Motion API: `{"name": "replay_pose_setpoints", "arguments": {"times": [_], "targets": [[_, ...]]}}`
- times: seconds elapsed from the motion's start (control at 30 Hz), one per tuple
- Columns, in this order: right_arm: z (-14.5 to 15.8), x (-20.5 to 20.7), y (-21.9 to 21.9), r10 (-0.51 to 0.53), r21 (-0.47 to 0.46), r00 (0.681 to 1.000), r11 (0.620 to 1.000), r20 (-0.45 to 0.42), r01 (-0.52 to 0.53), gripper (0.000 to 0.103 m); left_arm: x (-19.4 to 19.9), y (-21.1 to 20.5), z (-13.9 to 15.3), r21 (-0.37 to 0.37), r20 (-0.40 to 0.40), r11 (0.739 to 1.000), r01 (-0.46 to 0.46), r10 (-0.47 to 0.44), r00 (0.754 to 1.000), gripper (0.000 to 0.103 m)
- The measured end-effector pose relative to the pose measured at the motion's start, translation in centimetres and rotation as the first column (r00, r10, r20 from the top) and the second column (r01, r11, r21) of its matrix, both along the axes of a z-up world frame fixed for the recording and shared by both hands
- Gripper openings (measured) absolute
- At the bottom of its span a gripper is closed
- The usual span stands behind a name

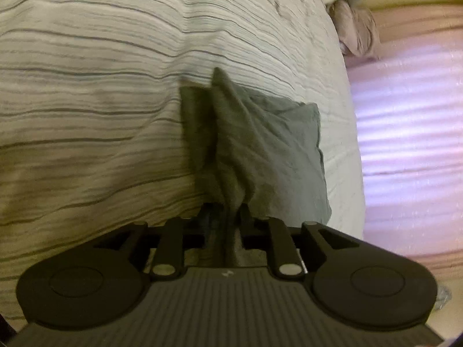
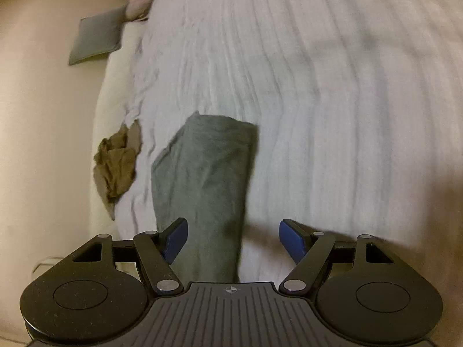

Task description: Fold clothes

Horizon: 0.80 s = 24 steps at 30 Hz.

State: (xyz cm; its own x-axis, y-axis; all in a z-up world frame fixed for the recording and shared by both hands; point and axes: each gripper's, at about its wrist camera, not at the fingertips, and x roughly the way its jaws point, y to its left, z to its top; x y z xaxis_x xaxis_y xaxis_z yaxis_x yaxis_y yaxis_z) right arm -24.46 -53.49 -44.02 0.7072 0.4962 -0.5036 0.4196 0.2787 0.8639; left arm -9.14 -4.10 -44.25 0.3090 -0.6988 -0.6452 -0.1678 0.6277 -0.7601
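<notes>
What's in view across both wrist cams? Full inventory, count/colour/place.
grey-green cloth: 1, grey-green, on the bedspread, one end pinched in the left gripper; also lies between the right gripper's open fingers
brown garment: 1, olive-brown, crumpled, near the bedspread's edge
folded grey item: 1, grey, flat, off the bedspread's edge on the cream surface
pink-mauve fabric: 1 bundle, pinkish, bunched beside the folded grey item
bedspread: 1, white with thin dark ripples, fills most of both views
pink surface: 1, pink, past the bedspread's edge; blurred
left gripper: 1, black, shut on the cloth
right gripper: 1, black with blue pads, open
</notes>
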Motion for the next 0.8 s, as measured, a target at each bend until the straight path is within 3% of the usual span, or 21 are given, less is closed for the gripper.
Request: {"name": "replay_pose_setpoints", "arguments": {"times": [0.03,0.1,0.13,0.27,0.43,0.53,0.57,0.6,0.63,0.67,0.8], "targets": [[-0.5,0.7,0.0,0.006,0.007,1.0,1.0,0.002,-0.006,0.074,0.1,0.0,-0.2,-0.002,0.0,1.0,-0.009,0.009,1.0,0.016],[-1.1,1.9,0.1,0.008,0.025,1.0,1.0,-0.007,-0.008,0.035,0.6,0.0,-0.1,-0.009,0.011,1.0,-0.005,0.005,1.0,0.012],[-1.2,2.1,0.4,0.011,0.016,1.0,1.0,-0.013,-0.011,0.006,0.9,0.0,0.0,-0.012,0.017,1.0,-0.001,0.001,1.0,0.005],[0.3,1.1,1.2,-0.025,-0.061,1.0,0.998,-0.007,0.025,0.004,2.5,-0.1,2.3,0.006,0.068,0.994,0.106,-0.106,0.992,0.002],[4.9,-4.8,4.8,-0.076,-0.034,0.996,0.997,-0.046,0.074,0.003,5.3,1.9,5.5,0.045,0.129,0.973,0.227,-0.231,0.964,0.002],[5.3,-6.9,7.4,-0.022,-0.021,0.991,1.0,-0.129,0.02,0.005,6.6,2.4,5.2,0.168,0.104,0.943,0.288,-0.307,0.946,0.007],[5.2,-7.1,7.7,0.004,-0.055,0.985,0.998,-0.174,-0.014,0.027,7.0,2.6,4.8,0.211,0.083,0.932,0.294,-0.317,0.945,0.01],[5.2,-7.2,7.8,0.022,-0.1,0.975,0.994,-0.221,-0.046,0.044,7.0,3.1,4.5,0.216,0.081,0.933,0.289,-0.312,0.947,0.011],[5.6,-7.4,7.4,0.024,-0.145,0.974,0.988,-0.224,-0.058,0.068,7.3,3.5,4.4,0.195,0.089,0.94,0.279,-0.3,0.95,0.018],[6.1,-7.5,6.8,0.018,-0.19,0.979,0.98,-0.205,-0.058,0.069,7.3,3.9,4.2,0.179,0.099,0.948,0.264,-0.284,0.954,0.028],[8.5,-5.0,3.2,0.056,-0.356,0.994,0.931,-0.093,-0.086,0.069,7.7,4.8,3.1,0.132,0.112,0.962,0.237,-0.252,0.961,0.037]]}}
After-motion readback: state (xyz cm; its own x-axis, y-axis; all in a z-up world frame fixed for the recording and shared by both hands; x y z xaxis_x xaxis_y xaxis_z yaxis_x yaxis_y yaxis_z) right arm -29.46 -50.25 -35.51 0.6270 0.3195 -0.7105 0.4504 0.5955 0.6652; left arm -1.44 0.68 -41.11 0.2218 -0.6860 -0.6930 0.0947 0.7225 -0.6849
